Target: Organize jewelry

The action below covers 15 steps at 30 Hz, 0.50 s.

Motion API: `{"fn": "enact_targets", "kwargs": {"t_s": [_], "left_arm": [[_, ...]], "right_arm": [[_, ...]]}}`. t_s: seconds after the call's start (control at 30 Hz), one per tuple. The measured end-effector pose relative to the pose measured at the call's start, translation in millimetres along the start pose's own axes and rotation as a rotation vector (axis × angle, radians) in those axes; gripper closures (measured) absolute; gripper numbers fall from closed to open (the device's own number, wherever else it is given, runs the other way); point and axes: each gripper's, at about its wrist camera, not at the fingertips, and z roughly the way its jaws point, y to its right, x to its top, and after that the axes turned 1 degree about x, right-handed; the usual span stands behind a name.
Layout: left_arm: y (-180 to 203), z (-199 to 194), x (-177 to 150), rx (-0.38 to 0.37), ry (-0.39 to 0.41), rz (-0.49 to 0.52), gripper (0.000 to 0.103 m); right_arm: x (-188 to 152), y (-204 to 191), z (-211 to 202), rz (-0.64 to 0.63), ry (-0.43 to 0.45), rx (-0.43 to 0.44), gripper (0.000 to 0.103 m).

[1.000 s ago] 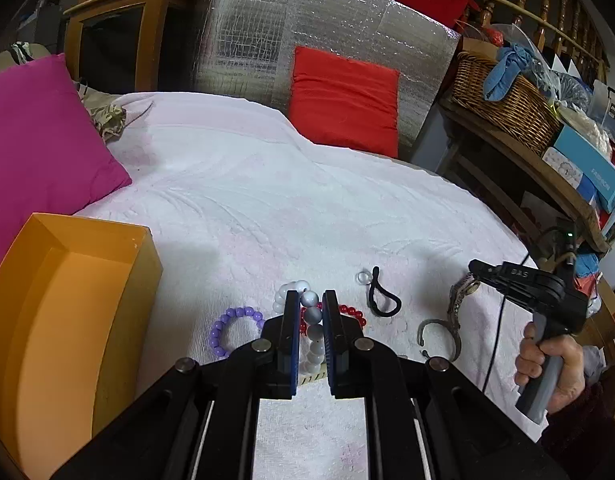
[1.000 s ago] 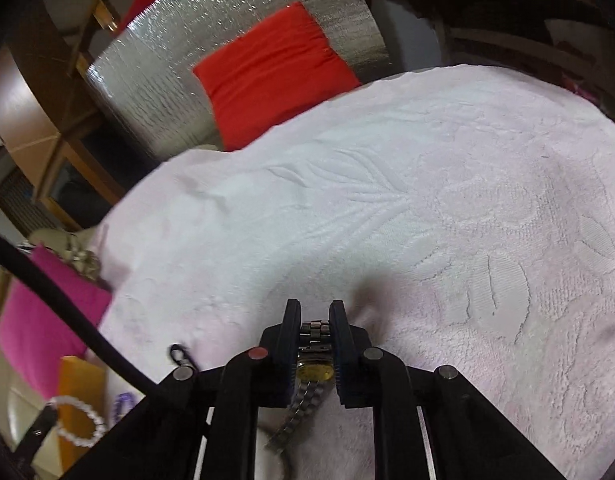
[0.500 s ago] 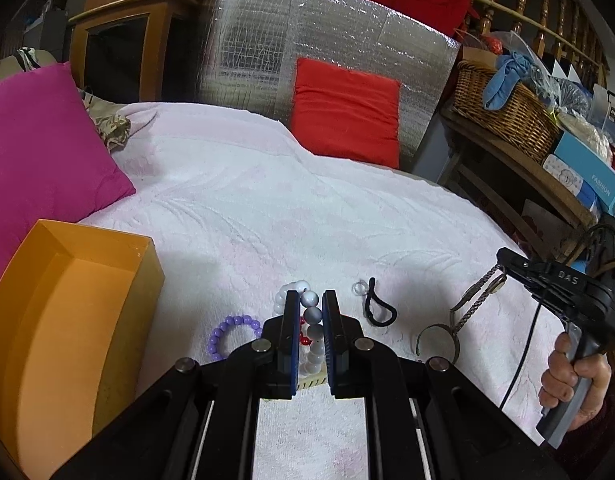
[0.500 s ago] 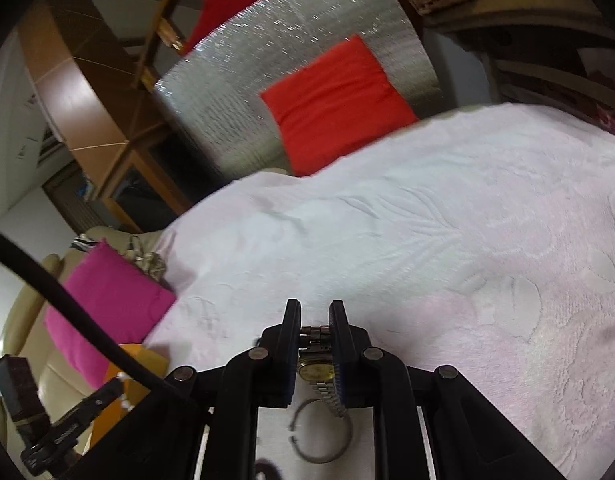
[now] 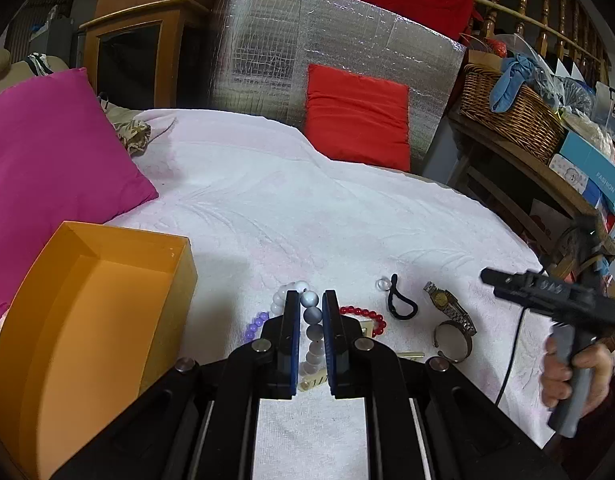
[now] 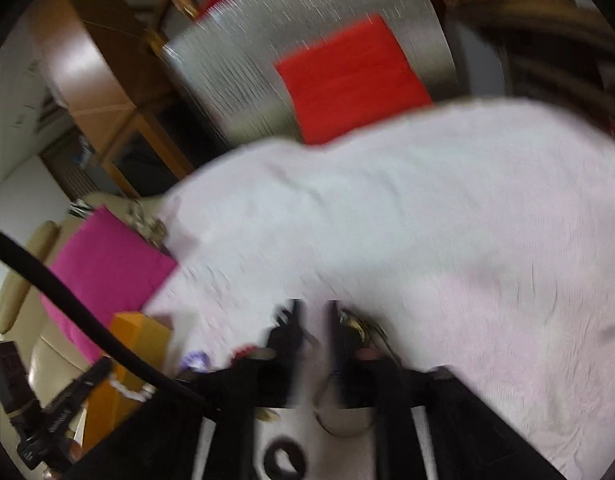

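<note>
Now the right hand-held gripper [image 5: 491, 276] is opening: the wristwatch [image 5: 447, 305] lies released, far from the orange box [image 5: 87, 320]; left hand-held gripper [image 5: 310, 312] stays clamped on the white bead bracelet [image 5: 312, 320].

Loads of colour on a pale bedspread

The bedspread [image 5: 347, 208] is white with a faint pink tint and a raised leafy pattern, the box [image 5: 87, 320] is plain orange, one cushion [image 5: 47, 160] is hot pink and the other cushion [image 5: 357, 114] is bright red against a silver quilted foil sheet [image 5: 307, 40]. Bead-wise: a white and grey bead string [image 5: 312, 320], a red bead bracelet [image 5: 365, 316], a purple bead bracelet [image 5: 253, 326], plus a black hair tie [image 5: 401, 304], a silver watch [image 5: 447, 304] with a gold face, and black left gripper [image 5: 310, 340] fingers [image 5: 293, 344] with blue pads.
</note>
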Motion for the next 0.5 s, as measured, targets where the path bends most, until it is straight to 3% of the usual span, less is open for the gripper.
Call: {"fn": "enact_targets", "kwargs": {"t_s": [0.13, 0.27, 0.33, 0.4, 0.5], "left_arm": [[3, 1, 1, -0.007, 0.002, 0.007, 0.092], [8, 5, 0, -0.001, -0.009, 0.025, 0.092], [9, 7, -1, 0.002, -0.014, 0.029, 0.092], [10, 10, -1, 0.0, -0.019, 0.026, 0.092], [11, 12, 0, 0.002, -0.023, 0.027, 0.092]], "right_arm": [[-2, 10, 24, -0.043, -0.032, -0.066, 0.029], [-7, 11, 48, -0.099, -0.105, -0.094, 0.034], [-10, 8, 58, -0.146, -0.12, -0.12, 0.04], [-12, 6, 70, -0.173, -0.162, -0.139, 0.059], [-17, -5, 75, -0.261, -0.143, -0.203, 0.065]]}}
